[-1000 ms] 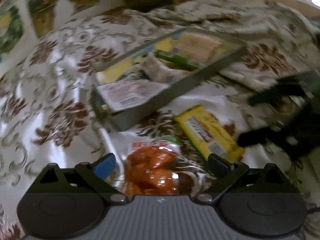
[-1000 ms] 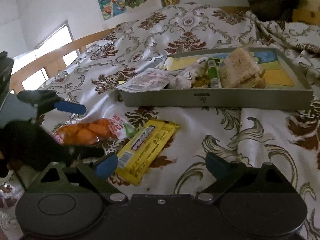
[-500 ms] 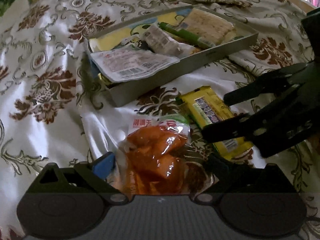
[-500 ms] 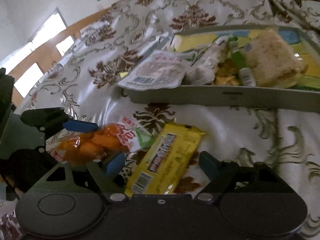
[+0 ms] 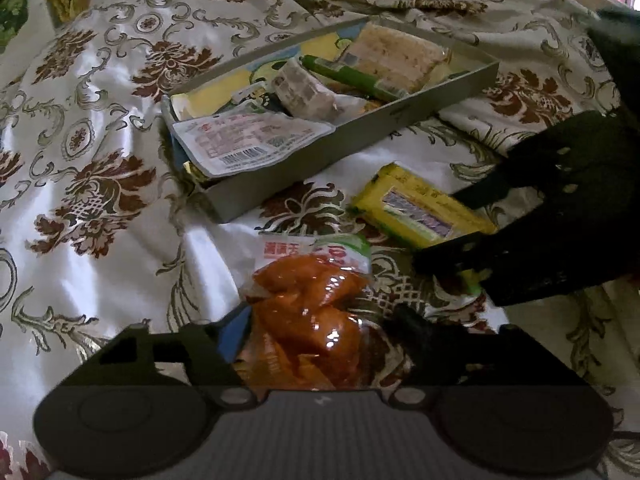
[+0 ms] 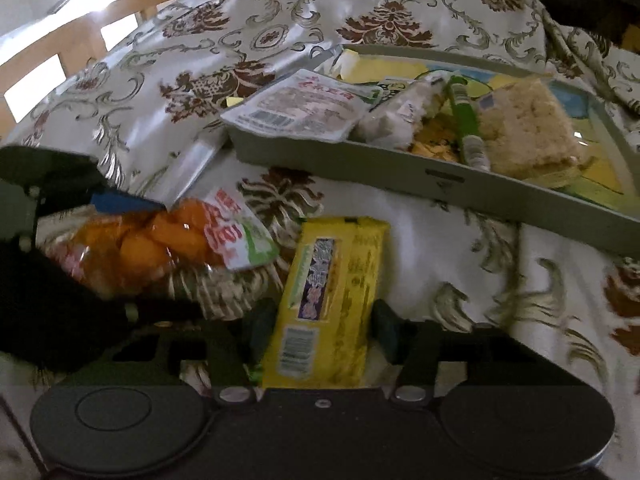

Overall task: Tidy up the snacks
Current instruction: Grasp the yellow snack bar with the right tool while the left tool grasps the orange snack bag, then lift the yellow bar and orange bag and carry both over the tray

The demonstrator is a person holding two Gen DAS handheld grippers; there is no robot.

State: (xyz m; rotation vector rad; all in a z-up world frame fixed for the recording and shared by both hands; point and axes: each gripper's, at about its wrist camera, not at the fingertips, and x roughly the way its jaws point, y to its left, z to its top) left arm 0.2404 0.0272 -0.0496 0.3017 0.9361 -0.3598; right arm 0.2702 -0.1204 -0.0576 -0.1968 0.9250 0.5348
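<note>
A clear bag of orange snacks [image 5: 316, 312] lies on the patterned bedspread between the fingers of my left gripper [image 5: 320, 328]. Its jaws are closing, and the blue pad is at the bag's edge. From the right wrist view a strip of cloth still shows between the orange bag [image 6: 140, 248] and the lower finger of the left gripper [image 6: 178, 256]. A yellow snack bar [image 6: 332, 280] lies lengthwise between the fingers of my right gripper [image 6: 322, 328], whose jaws are closing with the pads almost at the bar's sides. The left wrist view shows the yellow bar [image 5: 416, 208] straddled by the right gripper [image 5: 436, 230].
A grey tray [image 5: 360, 136] behind both snacks holds a white packet [image 5: 248, 140], a green tube [image 5: 352, 76], a pale cracker block [image 5: 396, 56] and a wrapped bun. The white packet overhangs the tray's near corner. A wooden rail [image 6: 60, 40] edges the bed.
Both pairs of jaws have narrowed. The right gripper slid over the yellow bar, which now lies between its fingers. The orange bag stays between the left fingers.
</note>
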